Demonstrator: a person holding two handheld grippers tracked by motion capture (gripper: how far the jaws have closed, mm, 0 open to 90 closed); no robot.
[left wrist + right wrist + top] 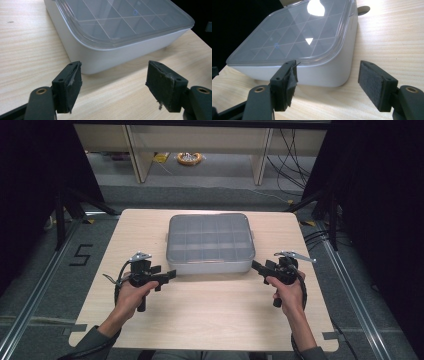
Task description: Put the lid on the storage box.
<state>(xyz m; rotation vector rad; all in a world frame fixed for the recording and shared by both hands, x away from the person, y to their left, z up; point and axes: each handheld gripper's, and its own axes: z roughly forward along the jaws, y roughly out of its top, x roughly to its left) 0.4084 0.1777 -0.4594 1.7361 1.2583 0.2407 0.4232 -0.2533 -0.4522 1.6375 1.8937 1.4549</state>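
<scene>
A shallow white box (pixel 210 265) with a clear lid (pixel 210 237) over a grid of compartments sits in the middle of the tabletop (pixel 200 315), somewhat nearer its far edge than the near one, lid seated flat. The left gripper (pixel 170 275) points at the box's near left corner and the right gripper (pixel 256 266) at its near right corner, each held in a hand, both close to the box wall but not touching it. In the left gripper view the two black jaws stand wide apart with nothing between them, the rounded corner of the box (pixel 90 60) just ahead of the left-hand jaw; in the right gripper view the jaws are likewise spread and empty, the box corner (pixel 337 75) lying ahead between them. The work in hand appears to be taking the box or its lid from both ends. The risks follow from that: the wall is smooth and curved at the corners, so a pad closing there could slide off rather than bite; if one side grips before the other, the box may skate across the bare wood or twist; and a grip caught only on the thin lid rim could pop the lid loose and tilt it. The pad lining on one right jaw looks frayed, which may weaken its hold.
</scene>
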